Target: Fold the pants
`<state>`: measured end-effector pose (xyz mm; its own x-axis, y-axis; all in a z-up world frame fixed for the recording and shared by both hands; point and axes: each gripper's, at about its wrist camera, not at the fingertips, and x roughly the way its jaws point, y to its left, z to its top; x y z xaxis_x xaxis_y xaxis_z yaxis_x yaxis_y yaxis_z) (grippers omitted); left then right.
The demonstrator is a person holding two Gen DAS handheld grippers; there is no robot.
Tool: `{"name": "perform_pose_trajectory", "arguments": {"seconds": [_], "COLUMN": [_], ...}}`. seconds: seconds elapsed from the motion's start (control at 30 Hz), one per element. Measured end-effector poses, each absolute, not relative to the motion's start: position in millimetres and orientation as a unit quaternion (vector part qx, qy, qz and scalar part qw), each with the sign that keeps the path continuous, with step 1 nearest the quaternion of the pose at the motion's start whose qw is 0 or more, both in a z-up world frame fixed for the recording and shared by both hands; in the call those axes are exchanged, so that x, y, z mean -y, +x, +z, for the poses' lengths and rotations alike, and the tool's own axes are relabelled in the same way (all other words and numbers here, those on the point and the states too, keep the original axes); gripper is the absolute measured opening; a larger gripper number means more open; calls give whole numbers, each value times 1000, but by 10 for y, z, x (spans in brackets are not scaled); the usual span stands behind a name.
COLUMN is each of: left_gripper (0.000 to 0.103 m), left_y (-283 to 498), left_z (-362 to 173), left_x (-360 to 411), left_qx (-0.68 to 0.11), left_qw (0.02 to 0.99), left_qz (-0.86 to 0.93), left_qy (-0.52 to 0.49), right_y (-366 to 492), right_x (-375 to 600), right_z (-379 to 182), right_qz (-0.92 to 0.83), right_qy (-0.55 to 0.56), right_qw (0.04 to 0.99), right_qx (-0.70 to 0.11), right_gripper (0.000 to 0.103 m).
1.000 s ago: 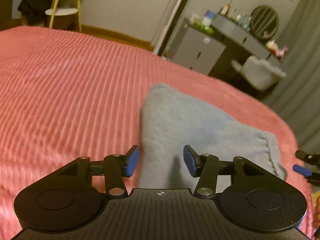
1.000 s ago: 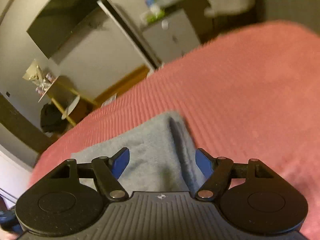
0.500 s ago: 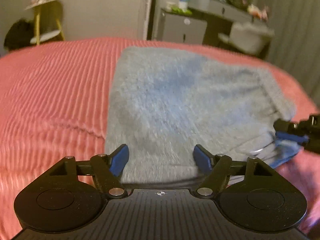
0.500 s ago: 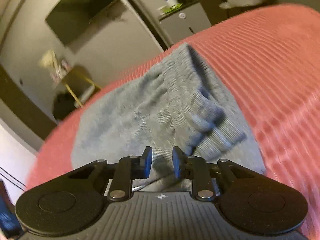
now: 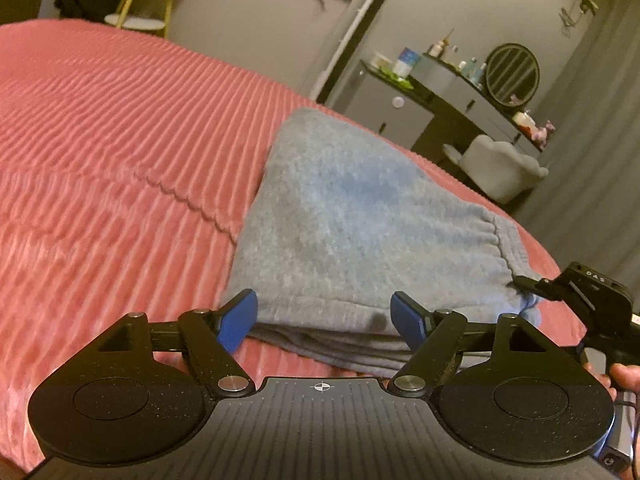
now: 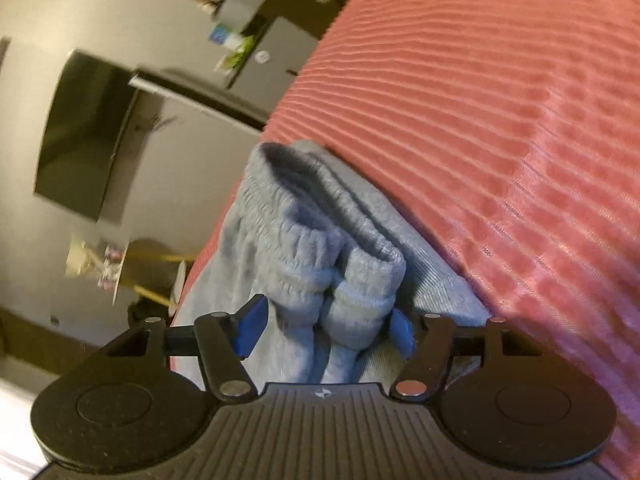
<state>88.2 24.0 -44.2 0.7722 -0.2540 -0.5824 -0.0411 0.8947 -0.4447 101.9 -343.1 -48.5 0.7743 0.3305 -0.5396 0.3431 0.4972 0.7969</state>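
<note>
Grey-blue sweatpants (image 5: 360, 216) lie folded in a thick stack on the ribbed pink bedspread (image 5: 100, 140). My left gripper (image 5: 324, 316) is open and low over the stack's near folded edge, its blue pads straddling it without touching. The right tool's black body (image 5: 592, 292) comes in at the stack's right corner, with a person's fingertip (image 5: 624, 374) behind it. In the right wrist view the bunched elastic waistband (image 6: 320, 276) sits between the blue pads of my right gripper (image 6: 326, 330). Its jaws are opening and the left pad stands off the cloth.
A grey dresser (image 5: 440, 92) with bottles and a round mirror stands beyond the bed, with a white padded chair (image 5: 496, 168) beside it. A yellow-legged stool (image 5: 136, 20) is at the far left. A dark screen (image 6: 84, 132) hangs on the wall.
My right gripper's jaws closed to a narrow gap, then widened again, and the tool rolled with the waistband bunched between the pads. My left gripper opened wider and sank toward the stack's near edge.
</note>
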Motion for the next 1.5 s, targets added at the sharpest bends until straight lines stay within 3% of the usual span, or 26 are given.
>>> {"name": "perform_pose_trajectory", "arguments": {"seconds": [0.07,0.17,0.23,0.3,0.33,0.43,0.5,0.57,0.8,0.9,0.93,1.07,1.2,1.27,1.3,1.37,1.5], "left_gripper": [80,80,80,80,80,80,80,79,79,79,79,79,77,82,87,94,94], "left_y": [873,839,813,831,846,902,886,835,923,1211,1340,1863,2324,2471,2484,2447,2401], "left_z": [-454,-437,-426,-442,-456,-531,-524,-441,7,183,228,270,-33,-285,-393,-526,-501], "left_x": [-256,-298,-350,-395,-410,-445,-451,-447,-166,5,36,159,283,332,347,357,184], "left_qx": [-331,-326,-325,-328,-333,-359,-359,-344,-264,-250,-250,-250,-296,-321,-319,-301,-315], "left_qw": [914,915,912,908,906,895,894,901,942,953,954,958,951,946,947,954,947], "left_qz": [-57,-49,-43,-31,-23,-1,6,6,-33,-40,-41,-28,-5,10,11,9,3], "left_qy": [-226,-234,-246,-257,-260,-266,-269,-266,-205,-168,-163,-141,-96,-53,-30,-6,-59], "right_y": [1115,1205,1058,897,845,865,833,841,576,842,974,1517,1982,2173,2203,2305,2264], "right_x": [3341,3065,3071,3260,3308,3279,3219,3115,2755,2542,2458,2283,2056,2028,1967,1944,2090], "right_z": [-450,-197,-100,-173,-202,-413,-350,-208,284,328,350,383,273,106,2,-193,-273], "right_qz": [-16,-28,1,47,38,-13,-13,-30,-40,30,40,37,36,40,35,38,63], "right_qy": [470,350,386,477,472,366,341,310,171,153,140,96,64,50,28,-40,-42], "right_qw": [814,868,864,831,833,861,875,884,955,957,958,963,957,949,945,939,944], "right_qx": [-340,-352,-324,-281,-285,-352,-343,-348,-239,-244,-246,-251,-279,-309,-324,-339,-321], "right_gripper": [48,39,36,35,35,36,37,47,49,44,38,33,33,33,30,9,5]}}
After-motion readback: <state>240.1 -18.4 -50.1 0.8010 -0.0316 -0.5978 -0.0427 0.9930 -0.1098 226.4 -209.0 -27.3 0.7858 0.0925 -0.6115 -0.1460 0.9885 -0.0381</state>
